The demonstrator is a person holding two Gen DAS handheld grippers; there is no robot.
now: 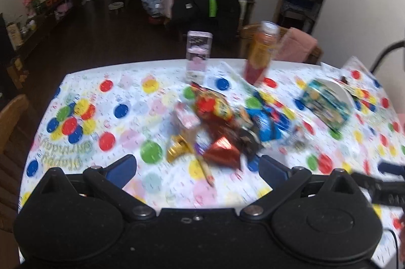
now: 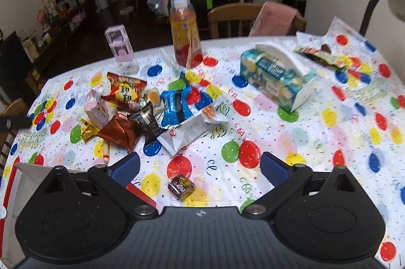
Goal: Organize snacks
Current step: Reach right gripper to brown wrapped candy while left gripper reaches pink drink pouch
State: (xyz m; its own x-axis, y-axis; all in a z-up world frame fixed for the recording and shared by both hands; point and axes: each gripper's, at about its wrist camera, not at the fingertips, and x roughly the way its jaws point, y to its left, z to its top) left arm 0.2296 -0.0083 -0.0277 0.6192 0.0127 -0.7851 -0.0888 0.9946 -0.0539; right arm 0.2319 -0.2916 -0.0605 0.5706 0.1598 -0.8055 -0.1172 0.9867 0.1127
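A heap of snack packs lies mid-table on the balloon-print cloth (image 2: 303, 142): a red-yellow bag (image 2: 126, 90), a red foil pack (image 2: 121, 130), a black pack (image 2: 146, 119), a blue pack (image 2: 174, 107), a white pack (image 2: 192, 130) and a pink pack (image 2: 95, 109). My right gripper (image 2: 200, 167) is open, and a small brown wrapped candy (image 2: 181, 186) lies on the cloth between its fingers. My left gripper (image 1: 197, 167) is open and holds nothing, just short of the red foil pack (image 1: 222, 151) and a gold wrapper (image 1: 177, 146). The left view is blurred.
An orange drink bottle (image 2: 184, 34) and a clear pink box (image 2: 121, 49) stand at the back. A blue-green carton (image 2: 278, 76) sits to the right, an opened wrapper (image 2: 321, 54) behind it. A pencil (image 2: 106, 151) lies by the heap. A red-white box (image 2: 22, 173) is near left.
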